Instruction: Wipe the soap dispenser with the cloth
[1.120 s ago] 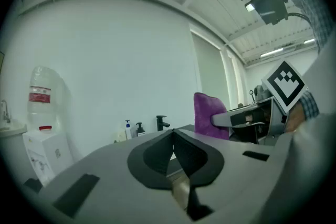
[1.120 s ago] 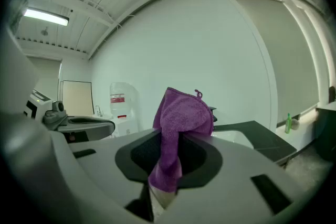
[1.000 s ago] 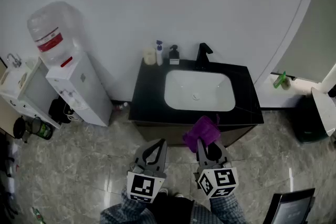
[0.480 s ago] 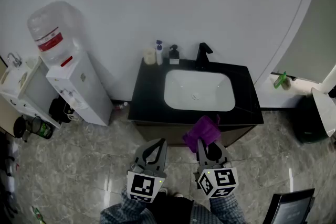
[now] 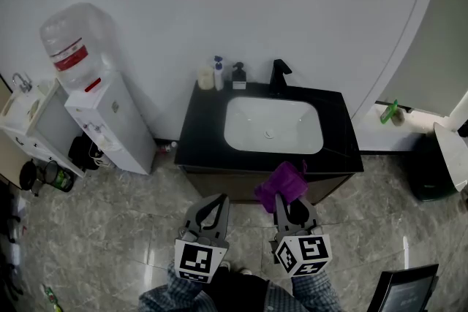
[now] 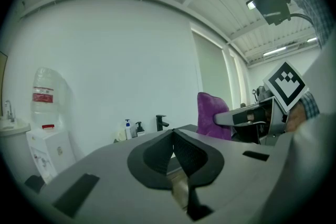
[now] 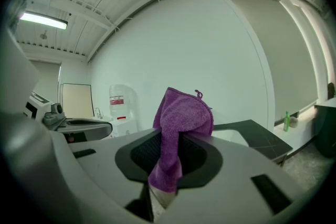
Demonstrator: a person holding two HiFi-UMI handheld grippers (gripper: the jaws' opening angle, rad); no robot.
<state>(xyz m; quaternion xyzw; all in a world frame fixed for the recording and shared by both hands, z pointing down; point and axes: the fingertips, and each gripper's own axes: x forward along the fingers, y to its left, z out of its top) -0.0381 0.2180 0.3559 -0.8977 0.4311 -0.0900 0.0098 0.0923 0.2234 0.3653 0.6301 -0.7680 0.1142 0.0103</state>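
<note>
**A:** Where is the cloth?

**B:** The purple cloth (image 7: 181, 120) is pinched between the jaws of the right gripper (image 5: 290, 202). It bunches up above the tips, and a tail hangs down behind them.

**A:** And the left gripper (image 5: 213, 202)?

**B:** Its jaws are pressed together with nothing between them. Both grippers are held side by side above the marble floor (image 5: 131, 230), in front of the black counter (image 5: 196, 135) and apart from it.

**A:** And the soap dispenser?

**B:** The dark soap dispenser (image 5: 238, 76) stands at the back of the counter by the wall, just left of the black tap (image 5: 278, 76), well apart from both grippers. To its left are a white bottle (image 5: 218, 74) with a blue top and then a pale jar (image 5: 206, 78).

**A:** Anything else?

**B:** A white basin (image 5: 272, 125) is set in the counter, and a water cooler (image 5: 102, 113) stands against the wall further left
</note>
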